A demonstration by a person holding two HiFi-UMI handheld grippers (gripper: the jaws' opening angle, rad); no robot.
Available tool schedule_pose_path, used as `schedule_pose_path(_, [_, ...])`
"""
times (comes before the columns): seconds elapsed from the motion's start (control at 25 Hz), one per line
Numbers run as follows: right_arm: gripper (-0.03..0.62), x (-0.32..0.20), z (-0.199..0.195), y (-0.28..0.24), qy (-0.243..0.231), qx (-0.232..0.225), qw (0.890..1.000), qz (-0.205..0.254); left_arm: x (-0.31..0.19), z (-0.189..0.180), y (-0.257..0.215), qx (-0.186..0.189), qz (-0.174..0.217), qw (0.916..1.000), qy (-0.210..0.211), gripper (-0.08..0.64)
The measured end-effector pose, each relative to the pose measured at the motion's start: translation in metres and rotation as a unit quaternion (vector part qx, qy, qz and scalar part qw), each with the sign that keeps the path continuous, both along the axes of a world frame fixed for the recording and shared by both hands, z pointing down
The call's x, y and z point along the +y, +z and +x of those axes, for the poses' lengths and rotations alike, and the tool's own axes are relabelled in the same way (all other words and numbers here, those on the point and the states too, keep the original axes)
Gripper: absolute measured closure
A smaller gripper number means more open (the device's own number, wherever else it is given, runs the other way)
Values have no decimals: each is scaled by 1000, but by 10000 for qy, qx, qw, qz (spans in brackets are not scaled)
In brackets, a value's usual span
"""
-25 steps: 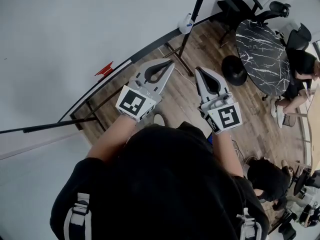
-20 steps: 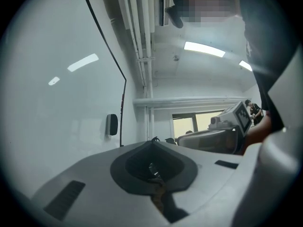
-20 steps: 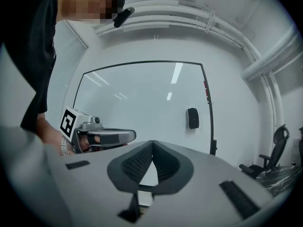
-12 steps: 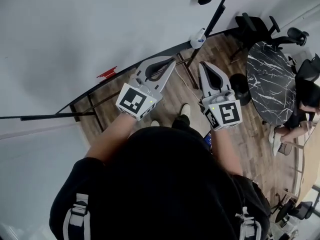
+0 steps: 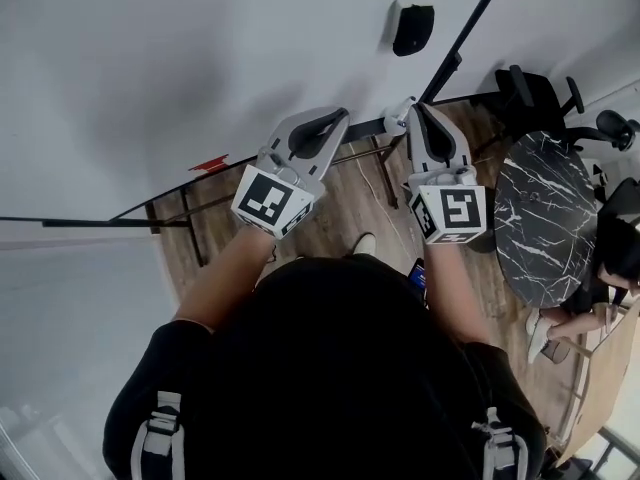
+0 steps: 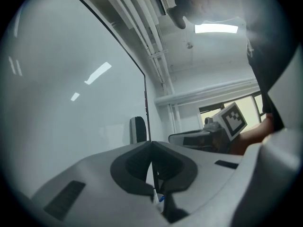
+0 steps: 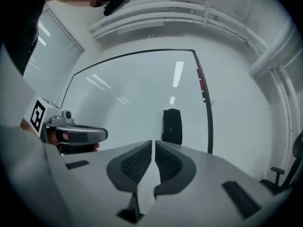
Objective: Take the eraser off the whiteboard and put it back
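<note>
Eraser point(image 5: 411, 28): a black upright block on the whiteboard point(image 5: 200, 58), close to the board's dark right-hand edge and apart from both tongs. In the right gripper view it stands on the board straight beyond the jaw tips point(image 7: 172, 126); in the left gripper view it shows just left of the board's edge point(image 6: 138, 129). No print on it is large enough to read. The left tongs point(image 5: 335, 116) are closed with their ribbed dark pads meeting at the tip and nothing held between them, as the left gripper view shows point(image 6: 151, 143). The right tongs point(image 5: 420, 108) are closed as well, only a hairline between the pads, and they are empty point(image 7: 154, 143). Both point level toward the board, side by side. The only markings to be made out are the black-and-white square patterns on the left cube point(image 5: 268, 201) and the right cube point(image 5: 455, 213); they carry no letters or brand. A small red object point(image 5: 210, 164) lies at the board's lower rail. Below the tongs is a wooden floor point(image 5: 340, 203), with a round marbled surface point(image 5: 540, 218) and dark office chairs point(image 5: 540, 88) off to the right.
</note>
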State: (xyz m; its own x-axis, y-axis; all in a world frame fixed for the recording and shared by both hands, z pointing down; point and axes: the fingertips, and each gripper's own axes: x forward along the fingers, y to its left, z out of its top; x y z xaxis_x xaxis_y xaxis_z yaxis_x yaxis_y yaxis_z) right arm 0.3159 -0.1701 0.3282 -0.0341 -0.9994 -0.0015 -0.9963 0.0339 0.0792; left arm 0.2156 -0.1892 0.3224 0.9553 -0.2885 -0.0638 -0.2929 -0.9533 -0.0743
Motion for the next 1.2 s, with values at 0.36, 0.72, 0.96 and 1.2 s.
schedule_pose_path(0.36, [513,-58,41,-18,-125,45,9998,160,-34,27,-6,-2,64,9982,-604,555])
schedule_pose_path(0.72, [324,-100,56,-30,-97,164,9994,275,-52,24,-4,-43,52,9934,-1142,555])
schedule_pose_path(0.96, [311,-117,52,-30,-99,277,9991,303,-57,7,-1,-18,-12,9892,-1463,555])
schedule_pose_path(1.2, [359,-130,49,-33,19,371,9988,312,-70,-14,-3,-23,-72,9850,-1721,555])
